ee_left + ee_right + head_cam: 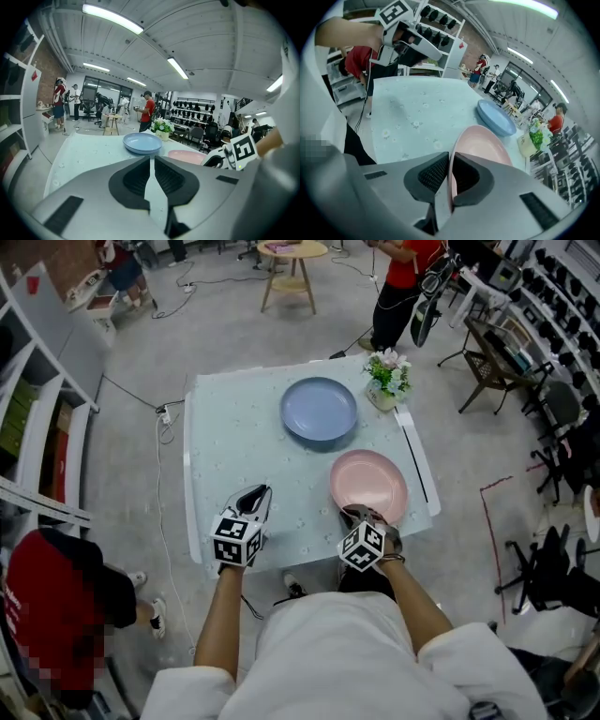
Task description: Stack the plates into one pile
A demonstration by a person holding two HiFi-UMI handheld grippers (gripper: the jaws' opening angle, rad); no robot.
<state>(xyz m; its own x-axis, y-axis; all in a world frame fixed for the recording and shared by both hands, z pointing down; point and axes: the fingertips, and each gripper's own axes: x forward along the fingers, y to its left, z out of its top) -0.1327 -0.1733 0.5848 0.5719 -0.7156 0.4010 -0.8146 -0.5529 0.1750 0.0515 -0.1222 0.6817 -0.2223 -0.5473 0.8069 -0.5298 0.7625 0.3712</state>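
Note:
A pink plate (pixel 370 484) lies on the pale tablecloth (pixel 234 446) near the front right corner. My right gripper (pixel 359 515) is shut on its near rim; in the right gripper view the rim of the pink plate (pixel 480 145) runs between the pads of that gripper (pixel 451 157). A blue plate (pixel 319 409) rests further back at the table's middle, also seen as the blue plate (pixel 142 142) and the blue plate (pixel 496 119). My left gripper (pixel 253 498) hovers over the front left of the table, its jaws (pixel 150 157) together with nothing between them.
A pot of flowers (pixel 387 381) stands at the table's back right corner, beside the blue plate. A person in red (pixel 56 606) is close to the table's front left. Chairs and racks (pixel 553 418) line the right side.

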